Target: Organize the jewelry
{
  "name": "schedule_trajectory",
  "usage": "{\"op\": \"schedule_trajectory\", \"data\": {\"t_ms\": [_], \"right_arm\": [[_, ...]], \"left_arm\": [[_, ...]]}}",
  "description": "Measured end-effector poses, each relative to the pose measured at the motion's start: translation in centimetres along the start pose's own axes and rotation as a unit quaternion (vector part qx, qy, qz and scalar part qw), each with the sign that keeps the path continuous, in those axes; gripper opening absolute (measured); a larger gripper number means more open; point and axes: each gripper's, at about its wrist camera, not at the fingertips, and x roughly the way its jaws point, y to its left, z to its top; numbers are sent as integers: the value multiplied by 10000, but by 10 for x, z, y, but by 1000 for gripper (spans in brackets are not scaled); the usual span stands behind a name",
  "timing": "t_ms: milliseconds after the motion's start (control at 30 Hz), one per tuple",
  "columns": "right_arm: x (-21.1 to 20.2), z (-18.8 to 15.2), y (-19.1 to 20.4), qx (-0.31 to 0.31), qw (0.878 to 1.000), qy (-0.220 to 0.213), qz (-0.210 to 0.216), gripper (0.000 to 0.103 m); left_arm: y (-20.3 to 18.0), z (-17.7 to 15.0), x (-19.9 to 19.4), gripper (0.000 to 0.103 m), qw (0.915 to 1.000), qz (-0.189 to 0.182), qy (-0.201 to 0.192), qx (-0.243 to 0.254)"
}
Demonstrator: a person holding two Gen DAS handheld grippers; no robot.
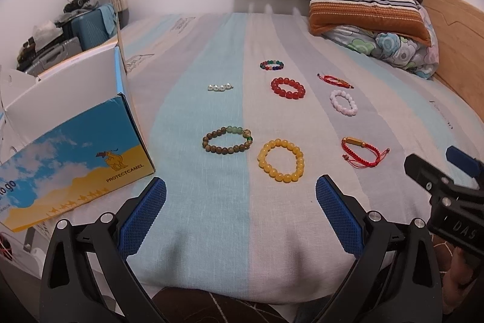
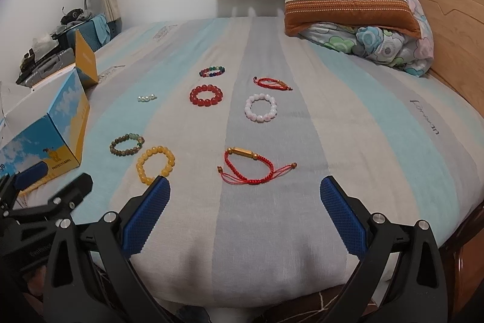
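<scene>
Several bracelets lie spread on the striped bedsheet. Nearest are a yellow bead bracelet (image 1: 280, 160) (image 2: 155, 164), a brown wooden bead bracelet (image 1: 227, 139) (image 2: 126, 144) and a red cord bracelet with a gold tube (image 1: 361, 151) (image 2: 250, 165). Farther back lie a red bead bracelet (image 1: 288, 88) (image 2: 206, 95), a pale pink bead bracelet (image 1: 343, 102) (image 2: 260, 108), a multicolour bead bracelet (image 1: 271, 65) (image 2: 212, 71), a thin red cord bracelet (image 1: 335, 80) (image 2: 273, 83) and a short pearl strand (image 1: 220, 87) (image 2: 147, 98). My left gripper (image 1: 241, 191) is open over the sheet's near edge. My right gripper (image 2: 245, 190) is open just short of the gold-tube cord bracelet.
An open blue-and-yellow cardboard box (image 1: 75, 147) (image 2: 57, 135) stands on the bed's left side. Striped pillows and a folded quilt (image 1: 372, 11) (image 2: 354, 8) are piled at the back right by the wooden headboard (image 2: 453, 29). Suitcases and a lamp (image 1: 90, 17) stand beyond the left edge.
</scene>
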Motion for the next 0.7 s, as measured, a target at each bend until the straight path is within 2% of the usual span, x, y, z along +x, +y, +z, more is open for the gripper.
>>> {"op": "schedule_trajectory", "data": {"t_ms": [700], "right_arm": [[4, -5, 2, -21, 10000, 37, 52, 96]], "left_arm": [[-2, -2, 1, 97, 10000, -2, 52, 30]]}}
